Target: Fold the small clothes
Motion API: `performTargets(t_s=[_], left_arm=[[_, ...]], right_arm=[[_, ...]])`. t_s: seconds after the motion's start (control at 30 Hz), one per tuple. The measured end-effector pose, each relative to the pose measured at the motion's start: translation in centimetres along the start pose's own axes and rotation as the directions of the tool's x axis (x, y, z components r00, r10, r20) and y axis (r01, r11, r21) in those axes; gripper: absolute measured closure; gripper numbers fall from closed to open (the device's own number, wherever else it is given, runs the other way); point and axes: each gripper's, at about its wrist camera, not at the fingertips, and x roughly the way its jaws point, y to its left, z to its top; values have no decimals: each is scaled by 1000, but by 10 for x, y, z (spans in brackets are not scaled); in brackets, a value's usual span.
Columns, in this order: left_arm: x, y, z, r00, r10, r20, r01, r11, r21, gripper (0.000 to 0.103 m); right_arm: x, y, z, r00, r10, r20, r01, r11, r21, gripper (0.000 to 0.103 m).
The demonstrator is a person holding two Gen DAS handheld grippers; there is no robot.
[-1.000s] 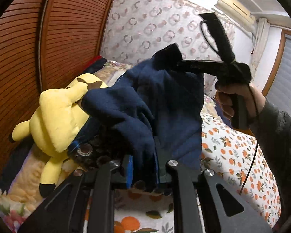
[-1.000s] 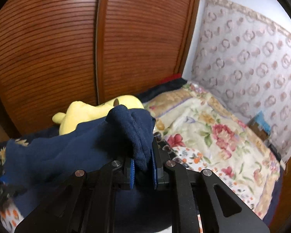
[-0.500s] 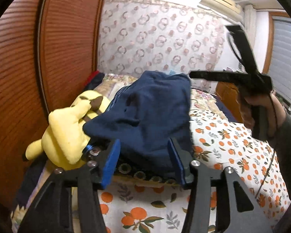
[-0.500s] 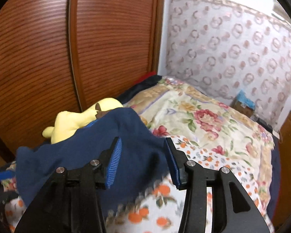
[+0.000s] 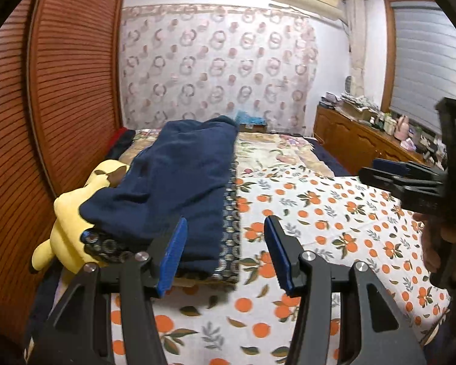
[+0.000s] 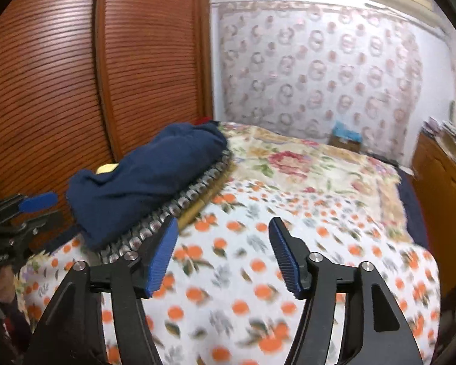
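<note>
Navy garment (image 5: 182, 182) lies folded beside yellow plush (image 5: 67, 225); left gripper (image 5: 225, 255) and right gripper (image 6: 223, 255) gape wide, empty, near it.

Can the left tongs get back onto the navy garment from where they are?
Probably yes. The left tongs are open and empty, and the navy garment lies just ahead on the patterned cloth, with nothing between them. The yellow plush sits off to the side, out of the way.
</note>
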Motion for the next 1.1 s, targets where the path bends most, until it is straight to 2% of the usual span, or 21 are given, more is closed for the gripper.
performTargets(t_s=[0.2,0.53,0.7,0.9,1.1], left_arm=[[-5,-34,6,1000,-30,6,30,999,40,51],[-16,-75,20,998,-62,13,61,996,69,51],[-27,-93,30,999,-31,42,27,996,85,50],[-47,-99,37,996,-31,89,24,996,85,49],[-54,-99,39,995,-25,97,16,996,86,48]], right_arm=[[-53,-29,-26,997,-72,35,70,996,62,25],[-97,-52,-45,989,-130,66,121,986,118,22],[-120,-55,-45,979,-176,101,162,977,140,19],[-149,-58,-40,962,-229,152,203,964,170,19],[-157,-59,-41,952,-255,167,224,957,182,19]])
